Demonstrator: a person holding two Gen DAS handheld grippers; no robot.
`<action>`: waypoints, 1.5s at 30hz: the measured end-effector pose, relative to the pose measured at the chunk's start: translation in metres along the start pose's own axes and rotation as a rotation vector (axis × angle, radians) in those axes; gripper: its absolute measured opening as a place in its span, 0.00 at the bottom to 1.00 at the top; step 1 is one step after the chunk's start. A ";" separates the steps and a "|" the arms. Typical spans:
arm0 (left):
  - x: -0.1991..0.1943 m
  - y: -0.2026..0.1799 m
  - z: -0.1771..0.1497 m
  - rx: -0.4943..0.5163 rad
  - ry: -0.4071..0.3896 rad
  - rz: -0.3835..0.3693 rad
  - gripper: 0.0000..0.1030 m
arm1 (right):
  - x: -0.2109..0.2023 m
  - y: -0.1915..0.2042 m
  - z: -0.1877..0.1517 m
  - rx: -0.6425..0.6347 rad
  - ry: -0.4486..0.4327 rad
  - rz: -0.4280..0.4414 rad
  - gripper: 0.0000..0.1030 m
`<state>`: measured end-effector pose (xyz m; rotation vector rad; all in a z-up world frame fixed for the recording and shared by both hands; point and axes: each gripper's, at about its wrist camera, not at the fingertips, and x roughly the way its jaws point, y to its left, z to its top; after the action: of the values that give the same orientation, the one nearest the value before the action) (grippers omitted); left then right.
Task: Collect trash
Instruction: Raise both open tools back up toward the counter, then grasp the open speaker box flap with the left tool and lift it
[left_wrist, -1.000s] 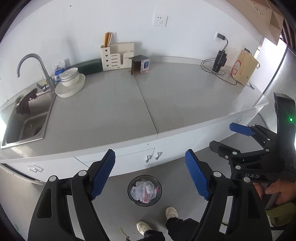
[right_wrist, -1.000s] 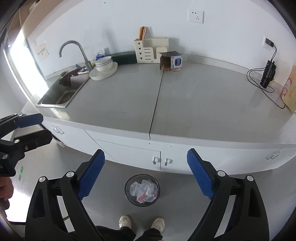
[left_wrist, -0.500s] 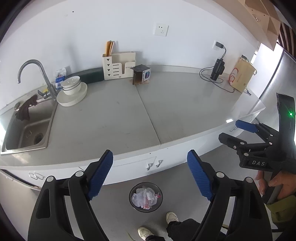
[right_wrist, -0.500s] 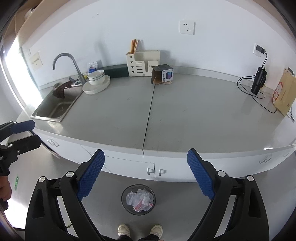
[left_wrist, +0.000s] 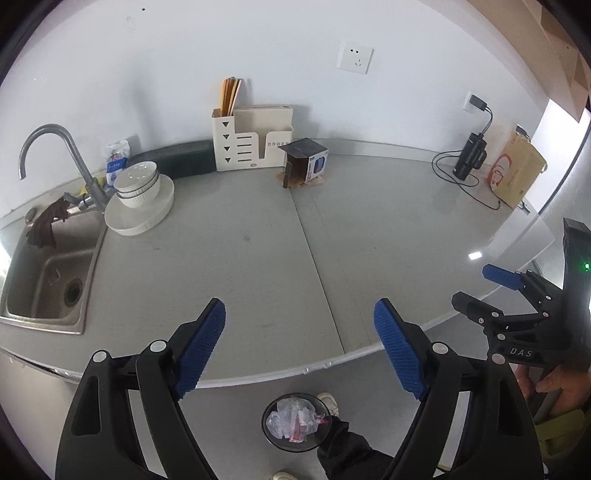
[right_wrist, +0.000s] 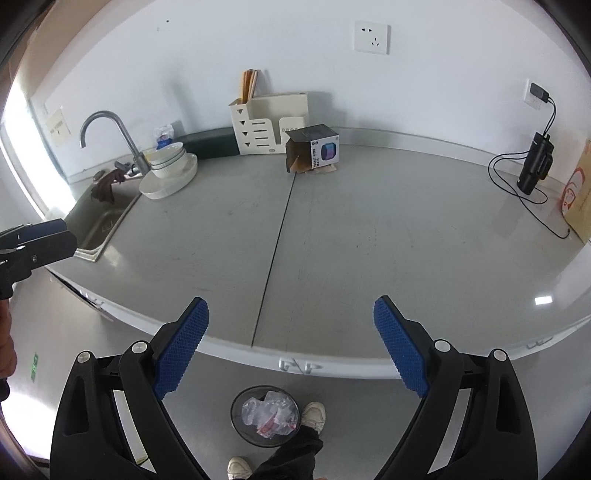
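A small opened cardboard box with brown paper scraps beside it stands at the back of the grey counter. Down on the floor a round bin holds crumpled plastic and wrappers. My left gripper hovers over the counter's front edge, open, with nothing between its blue pads. My right gripper hangs open and empty beside it. Each one shows in the other's view: the right gripper at the right side, the left gripper at the left side.
A steel sink with a faucet and a dark rag lies at the left. Stacked bowls on a plate, a cream organiser rack, a black device with cable and a paper bag line the wall. A person's shoe and trouser leg stand next to the bin.
Both grippers have moved forward over the counter's front edge; the counter fills more of each view and the bin has dropped lower. Both stay open.
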<state>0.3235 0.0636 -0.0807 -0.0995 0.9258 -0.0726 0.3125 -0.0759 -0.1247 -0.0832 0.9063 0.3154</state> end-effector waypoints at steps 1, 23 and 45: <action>0.011 -0.002 0.012 -0.002 0.000 0.011 0.79 | 0.012 -0.009 0.011 -0.003 -0.001 0.010 0.89; 0.174 0.008 0.187 -0.013 0.061 0.034 0.79 | 0.150 -0.088 0.155 0.016 0.047 0.004 0.89; 0.349 0.021 0.231 0.050 0.220 0.009 0.76 | 0.194 -0.100 0.179 0.072 0.126 -0.088 0.89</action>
<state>0.7181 0.0603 -0.2219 -0.0417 1.1435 -0.0998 0.5909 -0.0887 -0.1727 -0.0769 1.0351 0.1973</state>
